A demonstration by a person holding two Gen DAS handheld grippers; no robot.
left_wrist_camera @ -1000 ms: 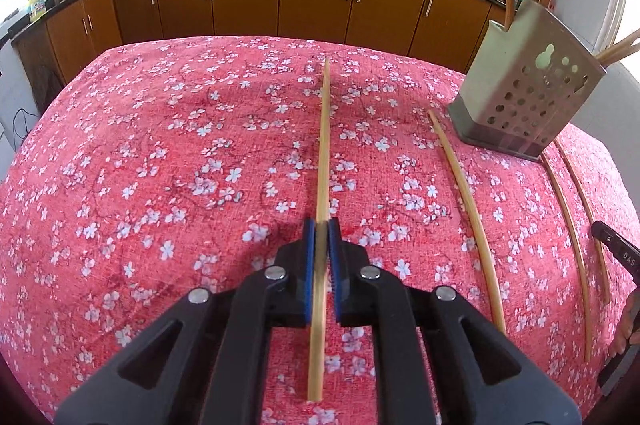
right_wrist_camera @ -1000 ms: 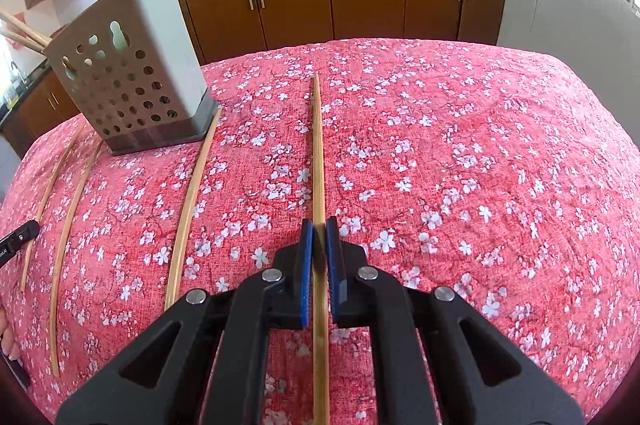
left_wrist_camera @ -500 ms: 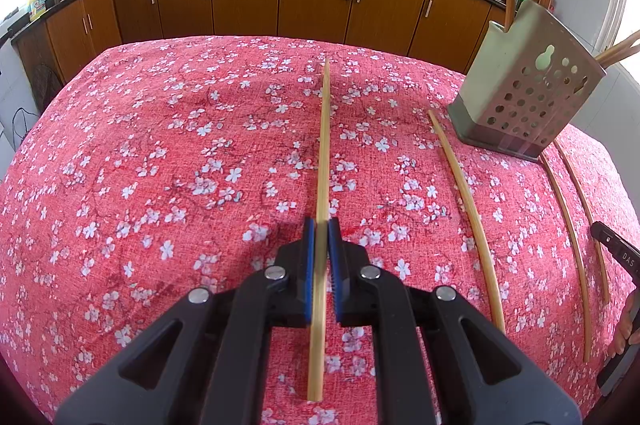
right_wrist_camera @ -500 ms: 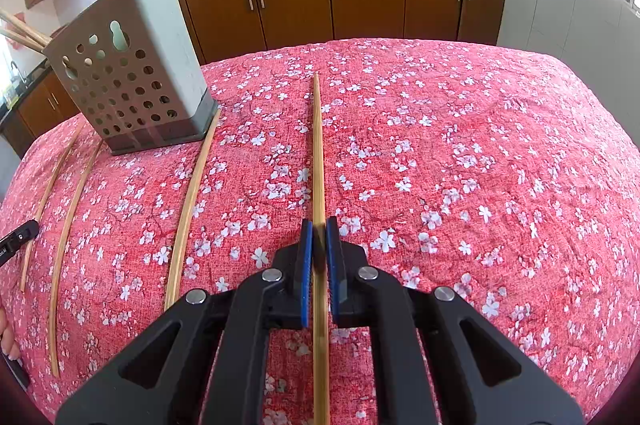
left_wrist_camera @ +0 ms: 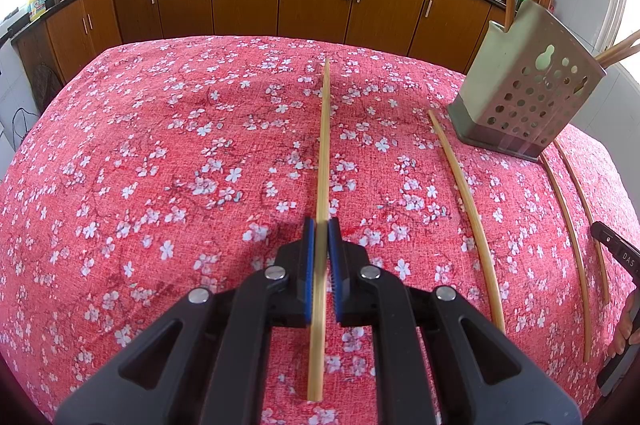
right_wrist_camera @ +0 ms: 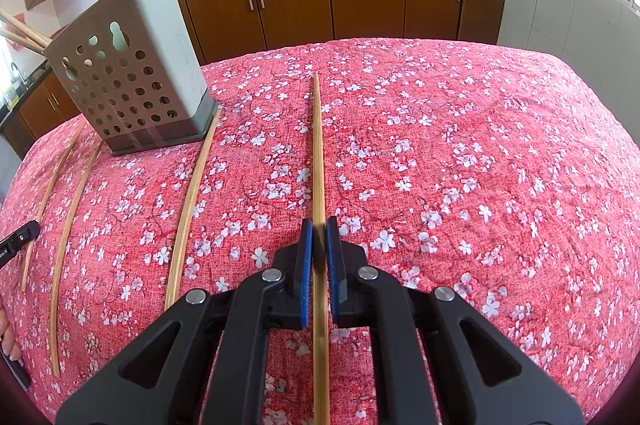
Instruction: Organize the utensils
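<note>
A: Chopsticks first. Your left gripper has its blue pads closed tight on one chopstick, a pale, straight bamboo stick with a squared butt end and a slim far tip. It runs out ahead of the jaws over the tablecloth, and its butt end sticks back beneath the black arms.

B: And your right gripper?

A: Same there: jaws pinched on a second bamboo stick, the gap between the ribbed pads no wider than the stick itself.

B: What about the loose ones?

A: You have three more lying flat on the cloth. The light one lies between your two grippers, its far tip just beside the base of the holder. Two thinner, browner sticks lie beyond it, on the holder's other side.

B: Describe the holder.

A: Grey-green plastic, box-shaped, its face punched with round holes and one keyhole slot. It stands on a darker base on the cloth, with several tan chopsticks already upright inside. The cloth is coarse red weave printed with white blossoms.
</note>
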